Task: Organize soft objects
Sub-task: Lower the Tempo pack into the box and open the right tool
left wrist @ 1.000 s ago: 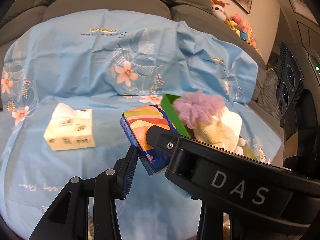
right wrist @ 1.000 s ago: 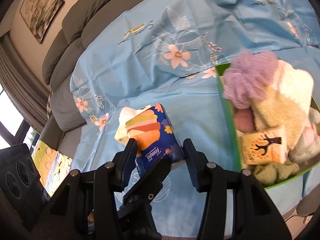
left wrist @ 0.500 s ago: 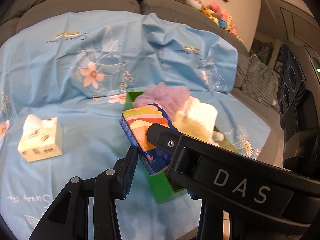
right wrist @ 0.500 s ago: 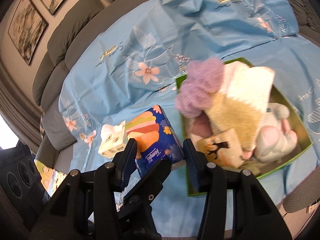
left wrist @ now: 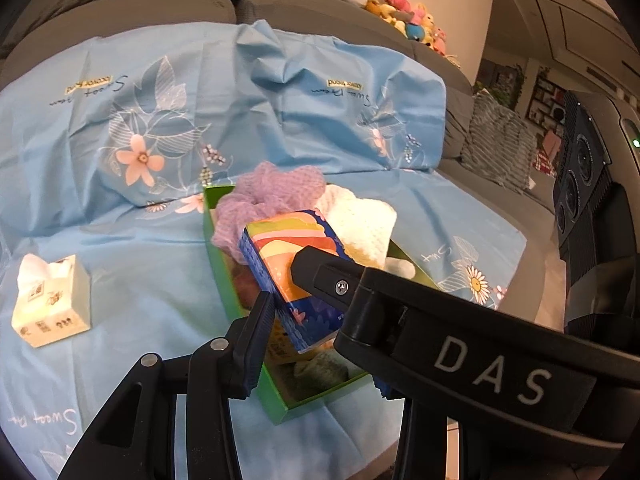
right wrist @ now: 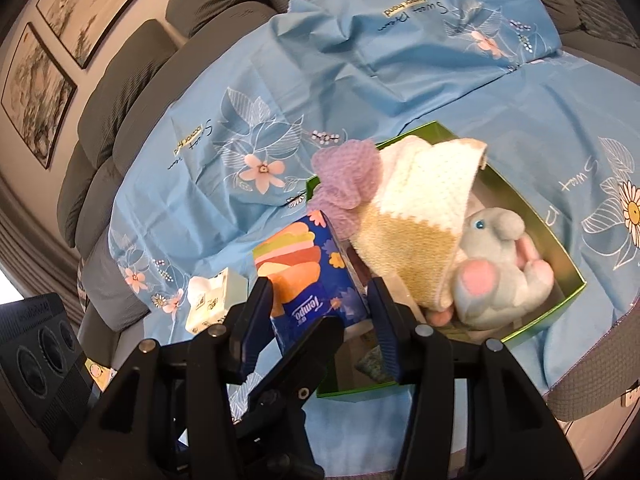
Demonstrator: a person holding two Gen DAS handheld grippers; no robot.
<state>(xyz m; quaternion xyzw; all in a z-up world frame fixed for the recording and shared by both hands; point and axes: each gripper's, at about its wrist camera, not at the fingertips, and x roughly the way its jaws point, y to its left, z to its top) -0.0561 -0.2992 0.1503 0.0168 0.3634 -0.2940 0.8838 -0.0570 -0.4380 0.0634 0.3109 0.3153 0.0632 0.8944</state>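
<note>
Blue and orange, the tissue pack (right wrist: 310, 276) reads "tempo" on its end and sits clamped between the two fingers of the right gripper (right wrist: 320, 320), held in the air over the near-left corner of the green box (left wrist: 280, 400). The left gripper (left wrist: 280, 304) has one finger beside the pack, its other finger hidden behind the right tool marked "DAS"; I cannot tell whether it grips. Inside the box lie a purple pouf (right wrist: 348, 184), a cream knit cloth (right wrist: 420, 216) and a grey plush (right wrist: 496, 264). A white tissue cube (left wrist: 50, 300) sits apart on the blue sheet (left wrist: 160, 240), printed "Sweet Dream".
</note>
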